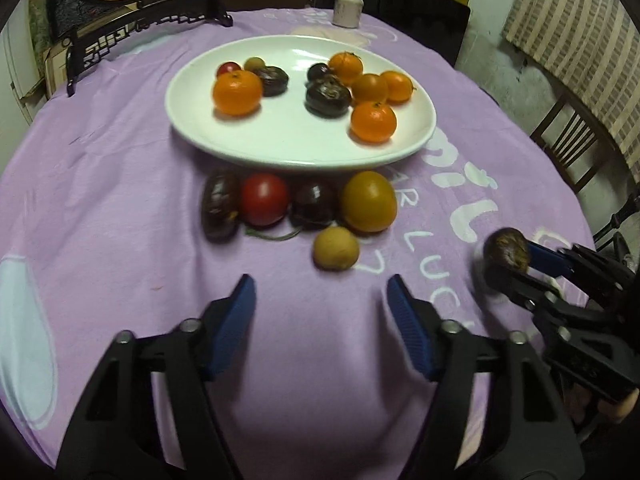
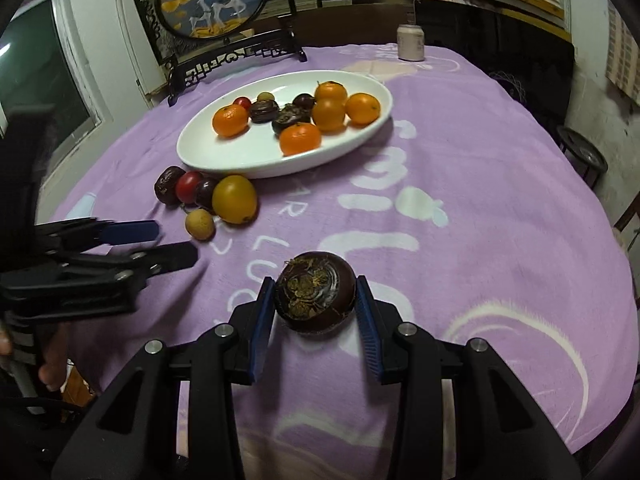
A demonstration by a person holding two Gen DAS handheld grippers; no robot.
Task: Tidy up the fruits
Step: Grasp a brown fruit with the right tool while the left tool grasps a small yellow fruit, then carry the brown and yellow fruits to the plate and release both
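The right tongs [image 2: 316,300] are clamped on a dark brown round water chestnut [image 2: 315,295], held above the purple cloth-covered desk [image 2: 460,184]. The left tongs [image 1: 320,300] stand apart, holding nothing. Beyond them, at 12 o'clock, lies a small tan round longan [image 1: 335,248]. Farther out, a dark wrinkled date [image 1: 220,206], red tomato [image 1: 264,199], dark plum [image 1: 314,205] and amber round fruit [image 1: 368,201] line the near rim of the white oval ceramic plate [image 1: 280,140], which carries orange mandarins [image 1: 236,93].
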